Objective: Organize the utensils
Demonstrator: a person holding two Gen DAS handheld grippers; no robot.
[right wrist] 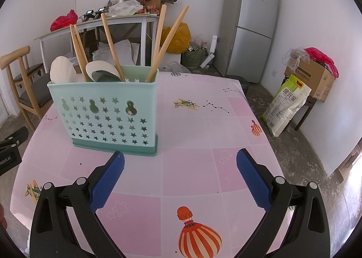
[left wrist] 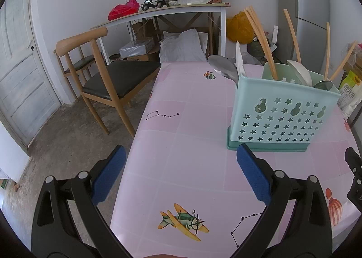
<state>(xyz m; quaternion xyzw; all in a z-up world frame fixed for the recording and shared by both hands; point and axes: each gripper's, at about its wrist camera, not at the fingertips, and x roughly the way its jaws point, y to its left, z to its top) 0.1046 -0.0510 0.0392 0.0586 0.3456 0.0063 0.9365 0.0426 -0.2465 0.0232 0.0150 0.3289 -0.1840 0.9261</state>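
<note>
A pale teal utensil holder (left wrist: 282, 113) (right wrist: 106, 113) with star cut-outs stands upright on the pink table (left wrist: 192, 144) (right wrist: 192, 126). Several wooden chopsticks (left wrist: 260, 40) (right wrist: 110, 42), white spoons (left wrist: 301, 72) (right wrist: 62, 70) and metal spoons (left wrist: 222, 67) (right wrist: 105, 75) stick out of it. My left gripper (left wrist: 181, 156) hangs open in front of and left of the holder, holding nothing. My right gripper (right wrist: 181, 160) is open too, just in front of the holder's right end, with nothing between its blue pads (right wrist: 107, 181).
A wooden chair (left wrist: 106, 76) (right wrist: 22, 81) stands at the table's left side. Behind are a cluttered white desk (left wrist: 172, 11) (right wrist: 101, 22), a grey fridge (right wrist: 251, 24) (left wrist: 312, 8), a rice bag (right wrist: 285, 104) and a cardboard box (right wrist: 312, 76). A door (left wrist: 20, 65) is at the left.
</note>
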